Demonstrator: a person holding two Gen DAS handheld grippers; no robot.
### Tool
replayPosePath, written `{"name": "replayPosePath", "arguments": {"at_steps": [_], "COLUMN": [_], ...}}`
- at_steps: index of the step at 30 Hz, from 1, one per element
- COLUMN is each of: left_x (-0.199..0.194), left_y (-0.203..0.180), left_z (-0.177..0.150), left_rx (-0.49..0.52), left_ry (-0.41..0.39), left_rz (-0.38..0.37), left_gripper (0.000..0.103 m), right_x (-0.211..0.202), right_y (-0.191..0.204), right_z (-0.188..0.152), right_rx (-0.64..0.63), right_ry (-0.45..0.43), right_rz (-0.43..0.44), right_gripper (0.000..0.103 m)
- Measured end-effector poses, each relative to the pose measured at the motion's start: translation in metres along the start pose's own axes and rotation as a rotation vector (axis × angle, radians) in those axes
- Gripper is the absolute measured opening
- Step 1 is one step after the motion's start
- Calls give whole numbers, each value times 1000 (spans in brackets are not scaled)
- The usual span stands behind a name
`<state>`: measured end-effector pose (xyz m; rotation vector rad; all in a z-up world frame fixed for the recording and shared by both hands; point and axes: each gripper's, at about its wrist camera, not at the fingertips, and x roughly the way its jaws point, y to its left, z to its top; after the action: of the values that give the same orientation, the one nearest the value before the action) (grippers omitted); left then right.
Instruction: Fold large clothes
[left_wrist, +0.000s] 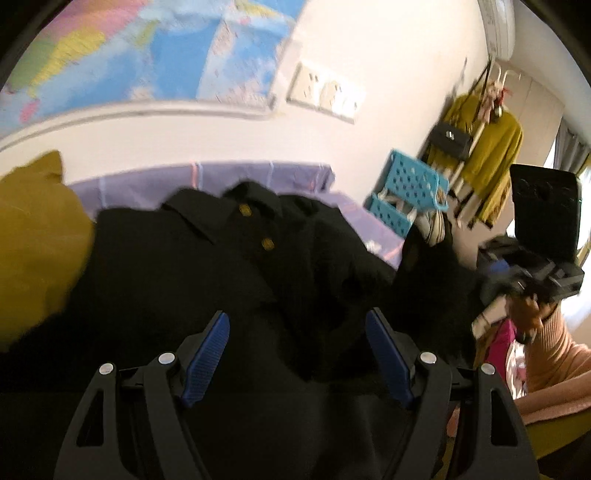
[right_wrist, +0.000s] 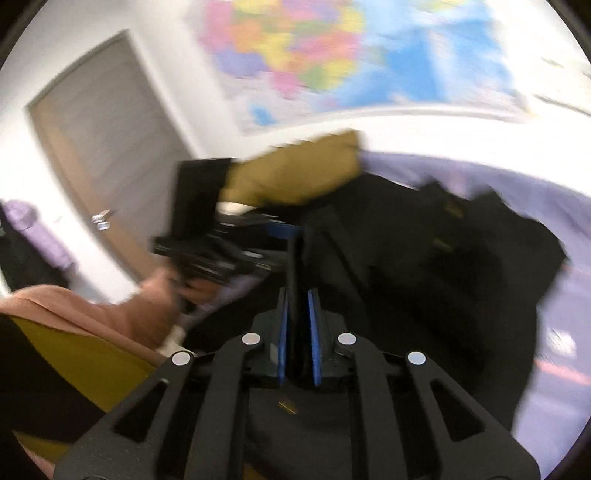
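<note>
The black garment (left_wrist: 236, 258), a collared shirt or coat with brass-coloured buttons, lay spread on the lilac bed sheet (left_wrist: 207, 177), and both views were smeared with motion blur. The left gripper (left_wrist: 297, 354) hung above the cloth with its jaws wide apart and nothing between the blue pads (left_wrist: 205, 363); the garment's collar lay ahead of those jaws and slightly to their left, with the button placket running from the collar back toward the jaws, so its long axis pointed roughly straight along the fingers. The right gripper (right_wrist: 297, 332) had its jaws drawn narrow on a dark fold of the same garment, which rose as a taut ridge ahead of the fingertips; the collar and body (right_wrist: 443, 258) lay ahead and to the right of those jaws. A mustard cloth (left_wrist: 33, 236) sat to the left of the left jaws, touching the black fabric's edge.

As a judgement, a side edge or sleeve was being carried across the body for a lengthwise fold. The move turned on the held edge travelling across the placket line, toward the left gripper's side. The right hand was already on the fabric; the left, open over the lower middle, seemed placed to pin or take the cloth once the flap arrived. The hem near either gripper could not be made out
</note>
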<state>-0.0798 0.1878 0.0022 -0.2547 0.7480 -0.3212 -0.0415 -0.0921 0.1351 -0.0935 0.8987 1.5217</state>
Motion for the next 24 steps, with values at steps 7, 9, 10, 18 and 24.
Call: {"name": "replayPosePath", "arguments": {"at_steps": [7,9,10,18,24], "left_x": [-52,-55,-54,0,26], "left_y": [22,22,19,-6,-16], "left_z": [0,-7,-11,-50,-63], "left_rx": [-54,-55,-46,13,37], "left_ry": [-94,-77,-60,184,271], "left_rz": [99,96,88,-26,-98], "left_gripper": [76,78,80,91,76], "right_x": [52,36,27,-5,23], "right_y": [14,-10,-25,-208,-230], "right_z": [24,27,27,-15,-21], "right_rx": [-41,2,29,470,455], "right_ry": [9,-45,-67,-38,25], "right_rz": [123,45,2,-457,-382], "right_gripper": [57,58,60,80,54]}}
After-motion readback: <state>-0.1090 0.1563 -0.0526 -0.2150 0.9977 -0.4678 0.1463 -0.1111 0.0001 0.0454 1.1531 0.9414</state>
